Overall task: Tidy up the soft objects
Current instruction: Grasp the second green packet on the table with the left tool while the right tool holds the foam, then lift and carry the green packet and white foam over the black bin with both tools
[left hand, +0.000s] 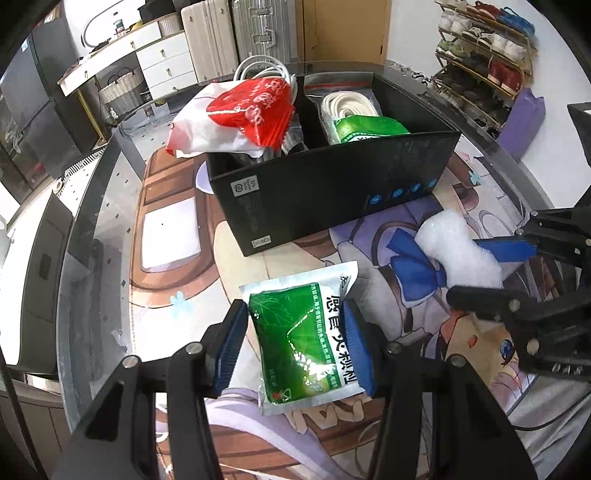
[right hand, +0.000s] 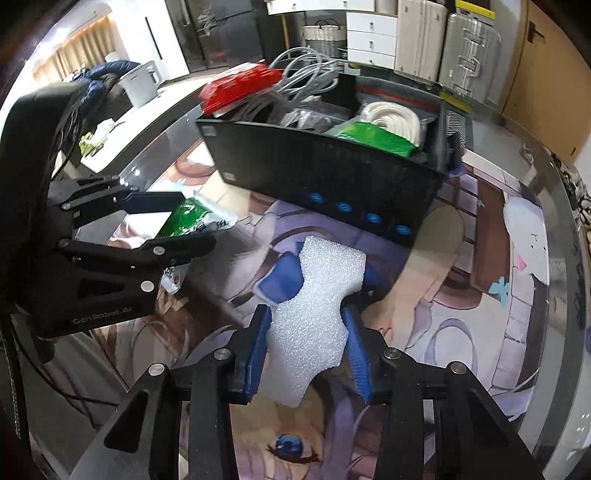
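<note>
My left gripper (left hand: 295,343) is shut on a green and white medicine packet (left hand: 303,339), its blue pads pressing both sides. The packet also shows in the right wrist view (right hand: 190,219). My right gripper (right hand: 306,347) is shut on a white foam piece (right hand: 317,314), which pinches in between the pads; it also shows in the left wrist view (left hand: 458,251). A black open box (left hand: 332,192) stands just beyond both grippers. It holds a red and white bag (left hand: 243,114), a white coiled cord (left hand: 347,105), a green packet (left hand: 365,129) and grey cables (right hand: 306,79).
The box stands on a glass table (left hand: 103,206) over a cartoon-printed mat (right hand: 480,295). Suitcases (left hand: 221,33) and white drawers (left hand: 162,62) stand behind the table. A shoe rack (left hand: 484,48) is at the far right. A black chair (left hand: 40,266) is at the left edge.
</note>
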`<state>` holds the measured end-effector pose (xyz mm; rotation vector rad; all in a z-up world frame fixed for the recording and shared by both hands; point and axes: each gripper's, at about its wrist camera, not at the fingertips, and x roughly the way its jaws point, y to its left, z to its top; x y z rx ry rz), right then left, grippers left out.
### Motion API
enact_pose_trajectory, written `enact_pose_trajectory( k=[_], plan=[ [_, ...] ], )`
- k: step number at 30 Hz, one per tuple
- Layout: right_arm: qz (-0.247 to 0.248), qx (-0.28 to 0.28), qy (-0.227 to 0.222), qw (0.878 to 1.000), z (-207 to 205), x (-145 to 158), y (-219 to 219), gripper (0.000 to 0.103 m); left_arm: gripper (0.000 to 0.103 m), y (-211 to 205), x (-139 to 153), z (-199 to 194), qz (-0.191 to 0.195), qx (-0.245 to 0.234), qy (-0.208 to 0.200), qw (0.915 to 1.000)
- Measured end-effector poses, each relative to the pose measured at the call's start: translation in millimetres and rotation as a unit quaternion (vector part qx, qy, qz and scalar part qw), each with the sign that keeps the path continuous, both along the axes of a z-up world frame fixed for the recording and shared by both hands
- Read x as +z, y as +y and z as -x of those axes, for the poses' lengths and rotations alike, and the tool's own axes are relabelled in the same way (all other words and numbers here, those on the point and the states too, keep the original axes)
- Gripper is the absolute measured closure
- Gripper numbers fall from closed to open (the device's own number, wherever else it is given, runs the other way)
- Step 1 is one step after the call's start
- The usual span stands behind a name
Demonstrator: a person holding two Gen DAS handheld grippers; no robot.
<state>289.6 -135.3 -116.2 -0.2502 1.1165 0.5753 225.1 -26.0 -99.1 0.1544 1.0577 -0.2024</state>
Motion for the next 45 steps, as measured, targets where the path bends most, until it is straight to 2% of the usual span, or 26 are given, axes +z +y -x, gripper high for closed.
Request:
enact_pose_trajectory(
  k=[2,4,5,6,7,10,13,15,16,17,18,19,20,24,28,34,38,42,45],
  plan=[
    [0.002,0.009,0.002,1.0,4,0,4,0.062,0.052,-4,1,5,-0.019,0.001,-0.006,0.9998],
    [0.011,0.025,0.003,1.0,6,-4,11,0.06,0.046,-9,1,10,-0.032,-0.007,-0.01,0.9994],
    [0.018,0.026,0.001,1.0,6,-6,12,0.058,0.043,-11,0,12,-0.034,-0.01,-0.012,0.9993],
    [0.022,0.025,-0.002,0.999,6,-7,13,0.055,0.032,-12,-3,12,-0.038,-0.012,-0.01,0.9991],
    [0.02,0.023,-0.002,1.0,5,-7,13,0.05,0.028,-14,-7,11,-0.051,-0.016,-0.005,0.9986],
    [0.016,0.015,0.0,1.0,3,-9,13,0.041,0.022,-14,-8,10,-0.061,-0.006,-0.01,0.9981],
    [0.02,0.019,-0.002,1.0,4,-11,18,0.041,0.022,-11,-8,9,-0.053,-0.001,-0.004,0.9986],
    [0.02,0.019,0.0,1.0,3,-10,19,0.05,0.022,-8,-9,8,-0.044,0.005,0.001,0.999],
    [0.017,0.018,0.0,1.0,4,-10,18,0.061,0.024,-6,-9,7,-0.038,0.006,0.005,0.9993],
    [0.017,0.017,0.001,1.0,4,-10,20,0.063,0.026,-5,-9,6,-0.031,0.005,0.009,0.9995],
    [0.019,0.016,0.002,1.0,4,-10,18,0.063,0.034,-3,-10,4,-0.02,-0.002,0.014,0.9997],
    [0.02,0.016,0.003,1.0,4,-10,17,0.063,0.046,-3,-10,3,-0.009,-0.011,0.018,0.9997],
    [0.02,0.016,0.003,1.0,5,-9,15,0.063,0.051,-4,-9,3,0.001,-0.02,0.023,0.9995],
    [0.013,0.014,0.001,1.0,5,-4,10,0.063,0.058,-13,-7,6,-0.021,-0.032,0.014,0.9992],
    [0.001,0.011,-0.002,1.0,5,3,7,0.063,0.061,-21,-5,8,-0.042,-0.035,0.004,0.9985],
    [-0.006,0.014,-0.005,1.0,7,11,4,0.063,0.062,-17,2,12,-0.036,-0.034,-0.004,0.9988],
    [-0.014,0.016,-0.017,1.0,12,21,3,0.063,0.062,-16,17,18,-0.037,-0.028,-0.034,0.9983],
    [-0.03,0.012,-0.033,0.999,18,38,-2,0.063,0.062,-11,32,25,-0.011,-0.025,-0.049,0.9985],
    [-0.036,0.007,-0.052,0.998,24,51,-5,0.063,0.062,-12,46,33,-0.019,-0.023,-0.079,0.9964]
  ],
)
